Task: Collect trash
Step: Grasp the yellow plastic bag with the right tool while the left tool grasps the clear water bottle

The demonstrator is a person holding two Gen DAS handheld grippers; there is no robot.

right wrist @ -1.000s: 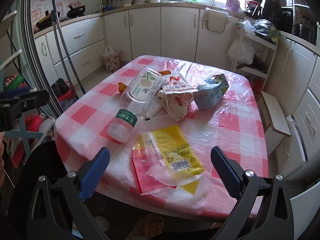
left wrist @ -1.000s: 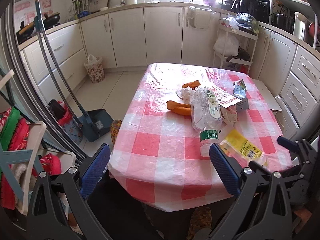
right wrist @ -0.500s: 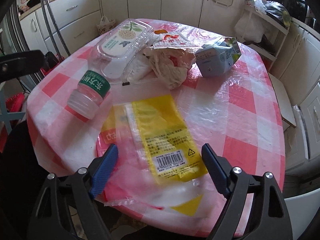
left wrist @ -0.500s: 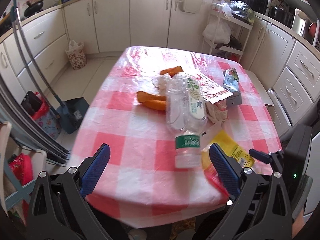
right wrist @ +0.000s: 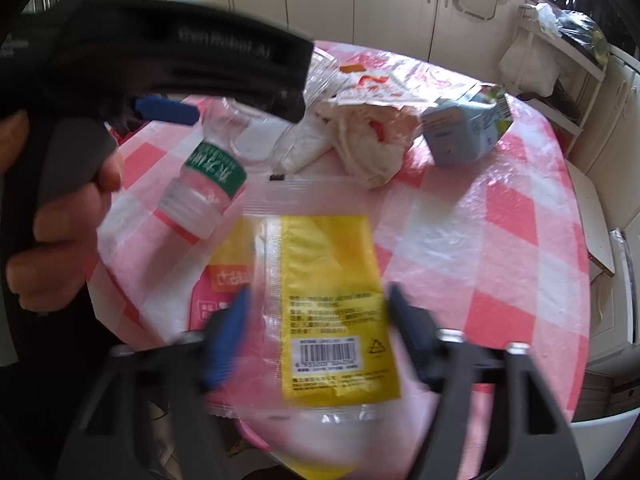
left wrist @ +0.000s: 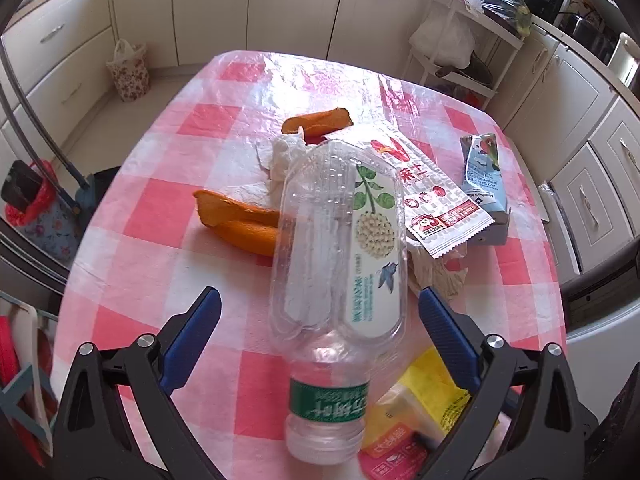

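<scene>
Both claws have dropped closer to the desk since the earlier frames, the left one swinging in over the bottle and the right one settling over the wrapper. Covered in a pink-and-white checked plastic cloth, the desk carries all the trash in a loose cluster near its middle and near edge. Largest of the pieces is the clear plastic bottle, lying on its side with its green-labelled neck toward the near edge; the left claw hangs released above it, blue pads spread wide on either side of the bottle's body and not touching it. Just beside the bottle's neck lies the yellow wrapper, flat on top of a pink packet; the right claw is closing around it, the wrapper between its blurred pads, which do not yet press on it. Behind the bottle sit a red-and-white snack wrapper, a small blue carton, crumpled tissue and two pieces of orange peel. A hand grips the left claw's handle at the left of the right wrist view.
</scene>
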